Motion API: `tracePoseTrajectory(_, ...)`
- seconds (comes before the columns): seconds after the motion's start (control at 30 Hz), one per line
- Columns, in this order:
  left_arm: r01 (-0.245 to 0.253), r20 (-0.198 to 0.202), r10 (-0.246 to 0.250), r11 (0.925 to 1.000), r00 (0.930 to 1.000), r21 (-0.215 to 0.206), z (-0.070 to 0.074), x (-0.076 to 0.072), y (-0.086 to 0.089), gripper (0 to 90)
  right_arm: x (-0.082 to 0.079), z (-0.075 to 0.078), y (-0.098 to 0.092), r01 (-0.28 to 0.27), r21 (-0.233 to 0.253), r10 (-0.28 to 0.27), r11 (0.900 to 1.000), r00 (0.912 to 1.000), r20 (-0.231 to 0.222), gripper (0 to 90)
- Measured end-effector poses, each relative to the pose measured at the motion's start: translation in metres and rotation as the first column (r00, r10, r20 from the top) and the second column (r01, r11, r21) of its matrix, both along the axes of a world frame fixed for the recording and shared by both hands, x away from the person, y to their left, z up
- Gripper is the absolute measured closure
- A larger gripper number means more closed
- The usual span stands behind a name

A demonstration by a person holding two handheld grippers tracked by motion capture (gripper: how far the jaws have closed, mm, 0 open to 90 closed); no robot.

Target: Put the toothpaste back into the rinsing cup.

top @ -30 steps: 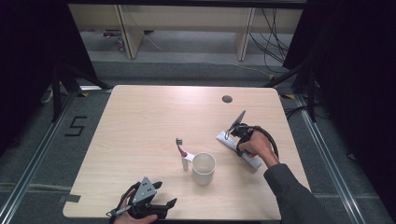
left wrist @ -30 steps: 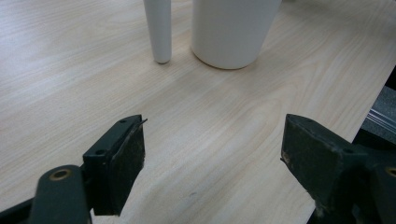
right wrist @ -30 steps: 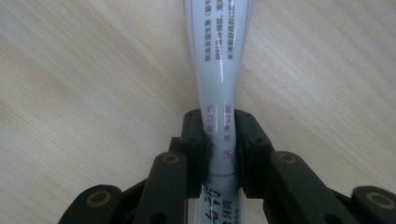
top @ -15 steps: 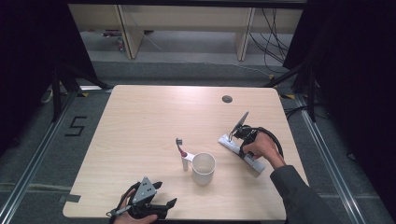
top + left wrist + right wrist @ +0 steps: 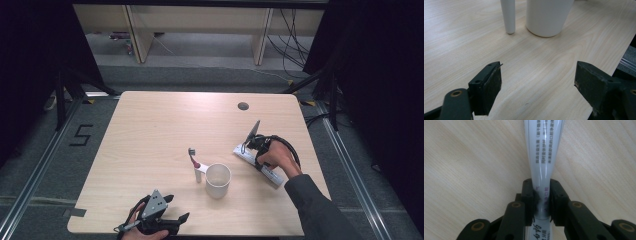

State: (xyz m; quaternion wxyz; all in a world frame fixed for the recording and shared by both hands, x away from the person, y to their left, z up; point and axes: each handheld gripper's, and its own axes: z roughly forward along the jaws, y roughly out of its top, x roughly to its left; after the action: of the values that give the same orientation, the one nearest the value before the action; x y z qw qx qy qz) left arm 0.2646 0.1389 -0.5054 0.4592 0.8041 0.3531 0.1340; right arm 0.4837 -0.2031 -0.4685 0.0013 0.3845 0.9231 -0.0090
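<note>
The left gripper [image 5: 172, 222] is being held at the near table [image 5: 165, 130] edge, jaws spread wide on nothing. Beyond it, a smooth white tapered cup [image 5: 218, 179] is being shown upright, its inside unseen, beside a white-handled toothbrush [image 5: 195, 162]. The glossy printed toothpaste tube [image 5: 544, 152] is being clamped by the right gripper [image 5: 541, 197], lying flat, long axis diagonal at the table's right side.

A pale wooden desk [image 5: 165, 130] stands on grey floor [image 5: 45, 170]. Dark curtains [image 5: 380, 75] flank it. Wooden shelving [image 5: 200, 20] and loose cables [image 5: 292, 30] lie behind.
</note>
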Motion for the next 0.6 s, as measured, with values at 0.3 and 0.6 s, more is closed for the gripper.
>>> tracePoseTrajectory(0.3, 0.001, -0.001, -0.001, 1.0000, 1.0000, 0.001, 0.000, 0.000, 0.000, 21.4, 0.002, -0.006, 0.009, -0.045, -0.057, 0.044, 0.997, 0.9989, -0.013, 76.4)
tracePoseTrajectory(0.6, 0.005, 0.003, -0.005, 1.0000, 1.0000, -0.005, 0.000, 0.001, 0.000, 22.1, 0.002, -0.004, 0.016, -0.057, -0.076, 0.053, 0.995, 0.9975, -0.046, 76.9)
